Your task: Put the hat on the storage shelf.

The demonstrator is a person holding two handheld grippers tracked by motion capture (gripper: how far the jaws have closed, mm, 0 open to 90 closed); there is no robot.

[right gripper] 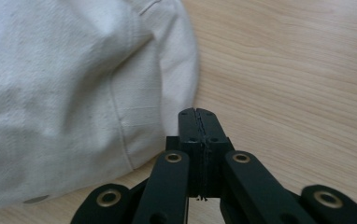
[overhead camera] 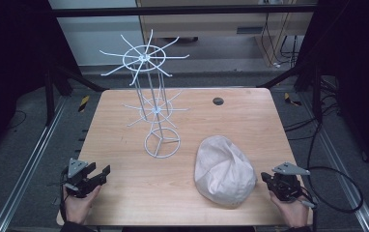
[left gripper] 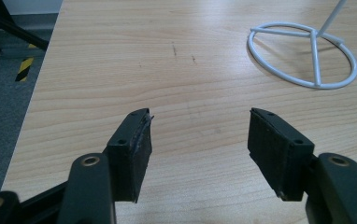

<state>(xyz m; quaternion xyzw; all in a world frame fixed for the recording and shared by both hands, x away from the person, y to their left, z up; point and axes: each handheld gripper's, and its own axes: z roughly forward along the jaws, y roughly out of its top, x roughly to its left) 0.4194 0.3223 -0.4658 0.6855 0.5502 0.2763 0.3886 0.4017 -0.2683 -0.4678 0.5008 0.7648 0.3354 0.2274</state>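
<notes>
Right tool (right gripper: 197, 114) at 4 o'clock on the surface (overhead camera: 124, 193), jaws pressed together on nothing, just beside the pale cap's (overhead camera: 223, 169) rim. Left tool (left gripper: 197, 140) at 8 o'clock, jaws wide apart, empty. White wire rack (overhead camera: 156, 111) upright toward 12.

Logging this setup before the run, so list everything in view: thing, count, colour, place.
cap: one, off-white cloth, near right part of the table, beside the right tool
wire rack: one, white, two tiers of spokes, ring base at table centre
table: one, light wood
round insert: one, dark, far side of the tabletop
left tool: one, black, jaws open over bare wood, near left corner
right tool: one, black, jaws shut on nothing, at the cap's edge
</notes>
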